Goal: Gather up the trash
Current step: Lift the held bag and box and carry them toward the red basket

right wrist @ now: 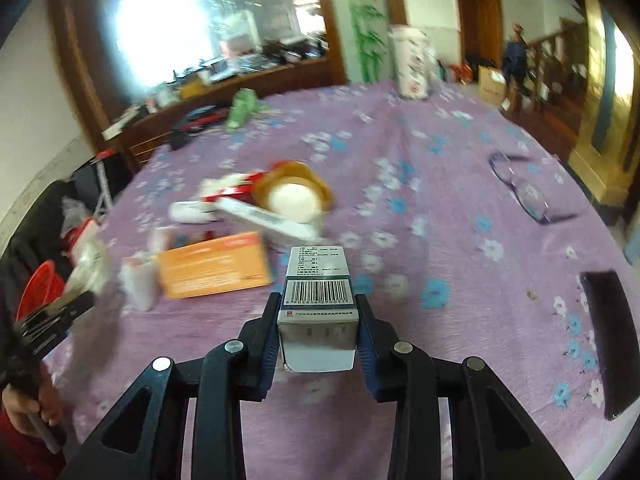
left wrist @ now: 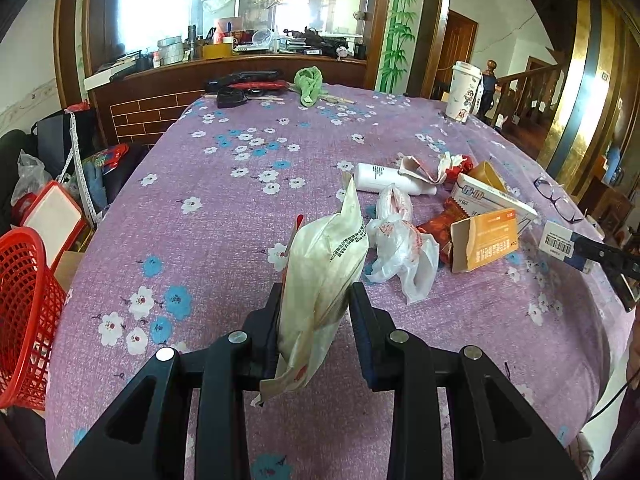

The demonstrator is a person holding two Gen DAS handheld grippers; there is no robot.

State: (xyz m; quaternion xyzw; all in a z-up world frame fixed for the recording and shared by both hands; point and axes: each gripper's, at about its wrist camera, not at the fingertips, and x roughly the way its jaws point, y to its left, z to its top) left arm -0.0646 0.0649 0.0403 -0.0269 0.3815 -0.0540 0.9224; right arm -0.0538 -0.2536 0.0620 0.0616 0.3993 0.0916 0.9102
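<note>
My left gripper (left wrist: 316,300) is shut on a cream plastic wrapper (left wrist: 328,256) held above the purple flowered tablecloth (left wrist: 224,208). My right gripper (right wrist: 318,304) is shut on a small white box with a barcode (right wrist: 318,300); that box also shows in the left wrist view (left wrist: 558,242). A trash pile lies mid-table: an orange carton (left wrist: 484,240), a crumpled white bag (left wrist: 400,248), a white bottle (left wrist: 384,178), a white and blue box (left wrist: 492,196) and red wrappers (left wrist: 438,228). A red mesh basket (left wrist: 24,312) stands off the table's left edge.
A tall paper cup (left wrist: 464,92) and a green cloth (left wrist: 310,84) sit at the far side. Glasses (right wrist: 524,192) and a dark phone (right wrist: 610,340) lie on the right. Bags and boxes (left wrist: 56,216) crowd the floor at left.
</note>
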